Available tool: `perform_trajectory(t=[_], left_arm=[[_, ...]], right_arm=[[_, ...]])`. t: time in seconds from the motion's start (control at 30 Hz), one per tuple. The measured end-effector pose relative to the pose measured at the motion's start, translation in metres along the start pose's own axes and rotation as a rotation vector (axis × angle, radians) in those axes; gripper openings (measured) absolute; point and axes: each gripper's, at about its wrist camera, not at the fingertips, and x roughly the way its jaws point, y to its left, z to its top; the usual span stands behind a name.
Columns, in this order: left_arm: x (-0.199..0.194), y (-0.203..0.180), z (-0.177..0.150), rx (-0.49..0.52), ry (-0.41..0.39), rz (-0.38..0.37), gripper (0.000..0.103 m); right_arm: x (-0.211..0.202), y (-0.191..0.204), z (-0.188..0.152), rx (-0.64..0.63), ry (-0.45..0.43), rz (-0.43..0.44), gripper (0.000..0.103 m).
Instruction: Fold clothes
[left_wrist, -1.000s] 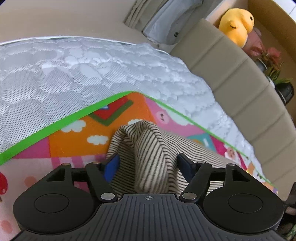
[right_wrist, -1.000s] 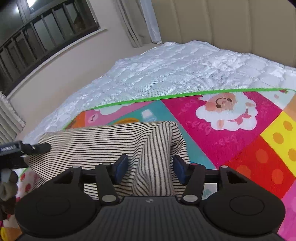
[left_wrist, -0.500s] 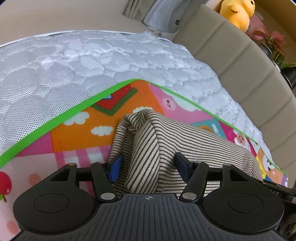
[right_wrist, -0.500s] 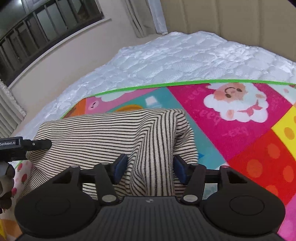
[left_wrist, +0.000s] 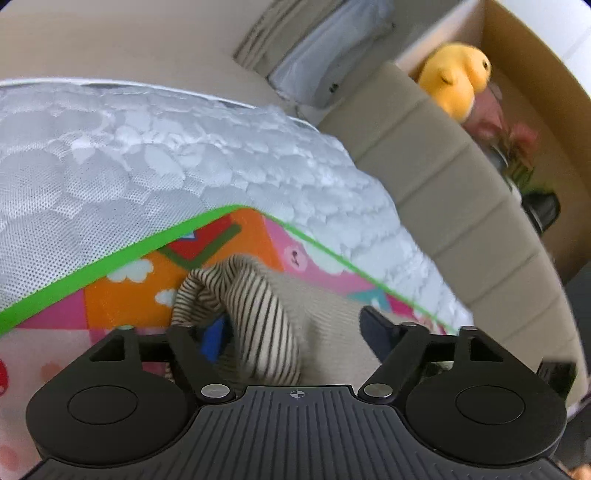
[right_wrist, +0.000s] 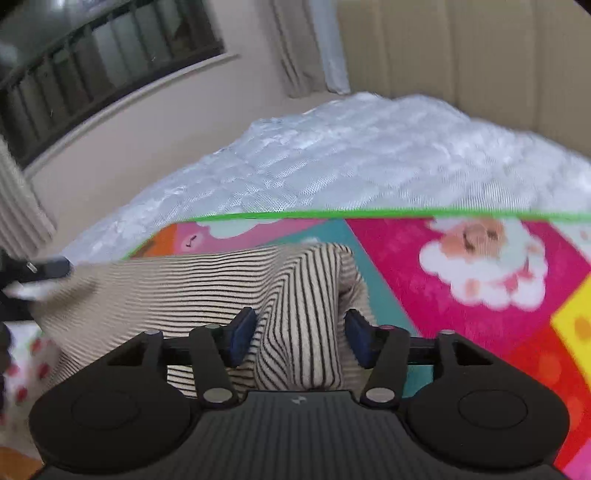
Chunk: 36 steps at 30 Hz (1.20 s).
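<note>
A beige garment with thin black stripes (right_wrist: 207, 280) lies stretched between both grippers over a colourful play mat (right_wrist: 436, 295). My left gripper (left_wrist: 293, 332) holds its jaws wide and they are opening. A rolled corner of the striped garment (left_wrist: 258, 310) still sits between them, slumped against the left pad (left_wrist: 214, 339) and apart from the right one. My right gripper (right_wrist: 299, 338) is shut on a bunched fold of the garment at its other corner. The left gripper's black fingertip (right_wrist: 48, 267) shows at the garment's far end in the right wrist view.
The play mat with its green border (left_wrist: 110, 269) lies on a white quilted mattress (left_wrist: 147, 158). A beige padded headboard (left_wrist: 443, 184) runs along the right. Behind it are a yellow plush toy (left_wrist: 454, 85) and a potted plant (left_wrist: 517, 147). A barred window (right_wrist: 92, 66) and curtains (right_wrist: 303, 44) are beyond the bed.
The left jaws have spread apart and the striped corner has sagged toward the left pad. The right gripper keeps the same hold on its fold.
</note>
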Motion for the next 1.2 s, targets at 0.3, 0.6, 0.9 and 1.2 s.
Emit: perform_trajectory(t=[0.3,0.6,0.9,1.2], left_arm=[[-0.001,-0.020,-0.012,0.078,0.018,0.073,0.028],[-0.068,-0.068,-0.041,0.180,0.005,0.098,0.029],[-0.047,-0.031,-0.081,0.172,0.168,0.368,0.050],[-0.101,-0.046,-0.069,0.064,-0.032,0.361,0.062]], right_arm=[[-0.037,0.019,-0.004,-0.020,-0.034,0.060,0.020],[-0.096,0.022,-0.022,-0.011,-0.028,0.076,0.019],[-0.065,0.008,-0.055,-0.037,0.098,-0.039,0.056],[-0.108,-0.008,-0.039,0.077,-0.180,0.065,0.098]])
